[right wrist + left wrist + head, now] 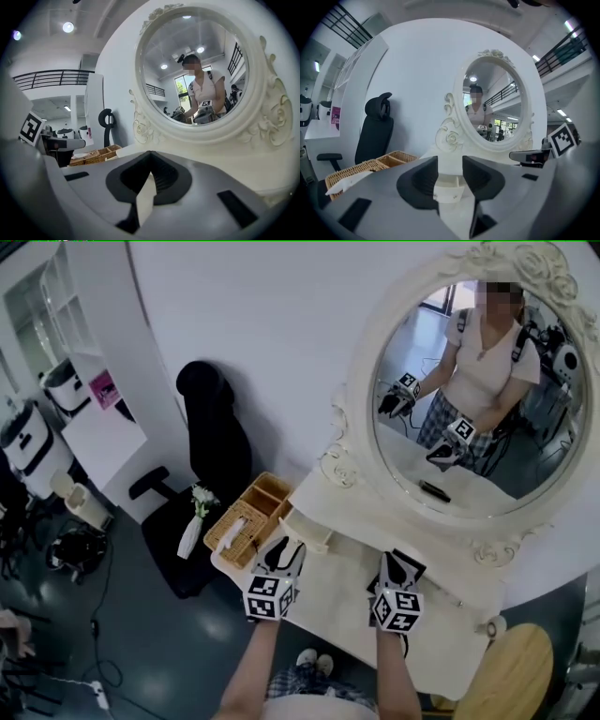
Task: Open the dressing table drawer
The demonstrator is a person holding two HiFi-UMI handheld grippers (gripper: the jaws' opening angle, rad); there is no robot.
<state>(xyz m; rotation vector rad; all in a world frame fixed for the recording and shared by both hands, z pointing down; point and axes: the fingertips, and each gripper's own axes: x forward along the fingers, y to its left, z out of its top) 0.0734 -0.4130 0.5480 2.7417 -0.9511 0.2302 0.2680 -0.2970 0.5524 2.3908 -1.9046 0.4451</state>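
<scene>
The small drawer (449, 187) stands pulled out of the dressing table (337, 601), so I hold the left gripper (284, 551), jaws parted, clear of its front, right gripper (394, 565) clenched on nothing

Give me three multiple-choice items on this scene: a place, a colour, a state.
1. Where is the wicker basket? A dressing table's left end; B floor; C shelf.
2. The office chair's colour? A white; B black; C red.
3. The left gripper's jaws? A shut on a knob; B apart, gripping nothing; C shut on cloth.
Answers: 1 A, the head view shows it at that end; 2 B, it is black all over; 3 B, a clear gap shows between them.
</scene>
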